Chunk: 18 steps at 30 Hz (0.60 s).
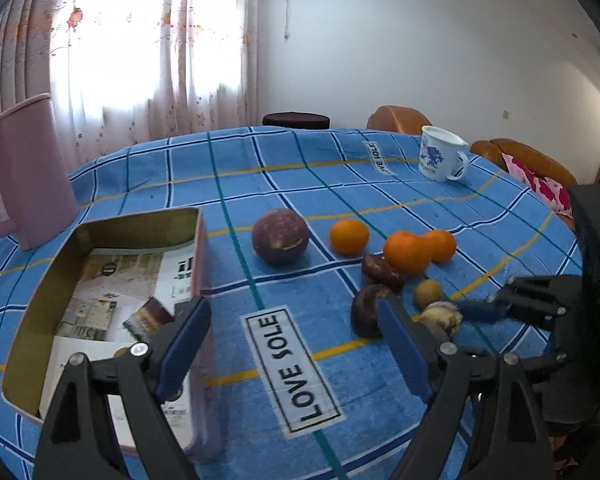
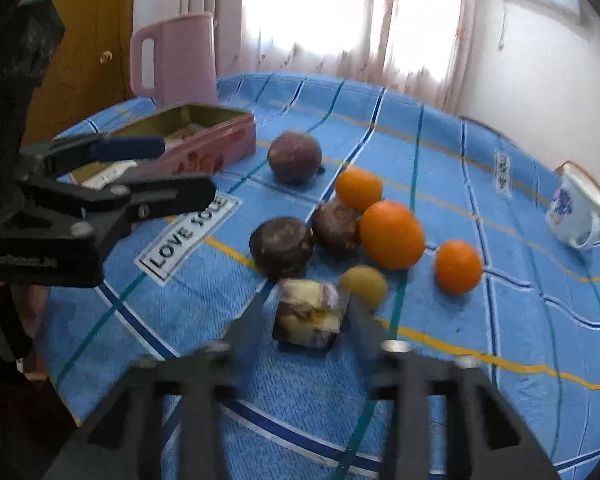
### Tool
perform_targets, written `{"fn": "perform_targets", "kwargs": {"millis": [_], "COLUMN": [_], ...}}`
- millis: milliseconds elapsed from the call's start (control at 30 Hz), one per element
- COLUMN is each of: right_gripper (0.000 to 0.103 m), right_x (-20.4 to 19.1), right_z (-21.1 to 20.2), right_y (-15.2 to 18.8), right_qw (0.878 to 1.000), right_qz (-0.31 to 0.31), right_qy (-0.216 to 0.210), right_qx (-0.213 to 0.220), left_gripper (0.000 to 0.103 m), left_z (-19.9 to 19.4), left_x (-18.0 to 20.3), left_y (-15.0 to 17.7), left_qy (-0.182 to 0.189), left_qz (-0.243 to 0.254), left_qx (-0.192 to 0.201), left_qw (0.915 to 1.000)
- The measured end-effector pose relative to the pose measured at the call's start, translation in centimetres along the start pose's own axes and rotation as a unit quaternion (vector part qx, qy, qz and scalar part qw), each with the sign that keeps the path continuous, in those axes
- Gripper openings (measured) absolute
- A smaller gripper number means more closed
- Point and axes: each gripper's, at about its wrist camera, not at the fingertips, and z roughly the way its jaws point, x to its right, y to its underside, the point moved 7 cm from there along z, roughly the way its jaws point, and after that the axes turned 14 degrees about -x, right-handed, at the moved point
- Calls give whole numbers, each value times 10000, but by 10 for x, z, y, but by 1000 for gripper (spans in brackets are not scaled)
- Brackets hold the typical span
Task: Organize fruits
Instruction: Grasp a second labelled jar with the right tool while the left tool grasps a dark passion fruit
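Several fruits lie on the blue checked tablecloth (image 1: 300, 168): a large purple fruit (image 1: 280, 235), three oranges (image 1: 407, 251), two dark brown fruits (image 2: 282, 246) and a small yellow-brown one (image 2: 364, 285). My right gripper (image 2: 306, 305) is shut on a pale, brown-streaked fruit piece (image 2: 310, 314), with a blurred finger on each side. My left gripper (image 1: 296, 340) stands open over the cloth, nothing between its blue pads (image 1: 184, 344). It hovers between the pink tin box (image 1: 201, 248) on its left and the fruit cluster on its right.
A pink jug (image 1: 20, 168) stands behind the box, which holds printed paper. A white mug with a blue pattern (image 1: 440, 158) sits at the far right of the table. Orange chairs (image 1: 528, 160) stand beyond the edge. Curtains cover the window behind.
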Motion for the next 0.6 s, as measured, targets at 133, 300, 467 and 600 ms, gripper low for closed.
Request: {"fn": "perform_targets", "kwargs": {"millis": [133, 300, 467, 600], "right_gripper": [32, 32, 32, 32], "right_x": [10, 38, 59, 57], "right_z": [-13, -25, -28, -32], "right_y": [1, 0, 6, 8], "right_qw": [9991, 9952, 9917, 9919], "right_qz": [250, 737, 1065, 979], "right_qy": [-39, 255, 306, 381], "right_qx": [342, 588, 646, 721], "left_gripper": [88, 88, 85, 65], "left_z": [8, 18, 30, 44], "left_x": [10, 20, 34, 46], "left_y": [-3, -7, -8, -8], "left_qy": [87, 212, 460, 604], "left_qz": [91, 157, 284, 396], "left_qx": [-110, -277, -579, -908], "left_qw": [9999, 9993, 9969, 9932]}}
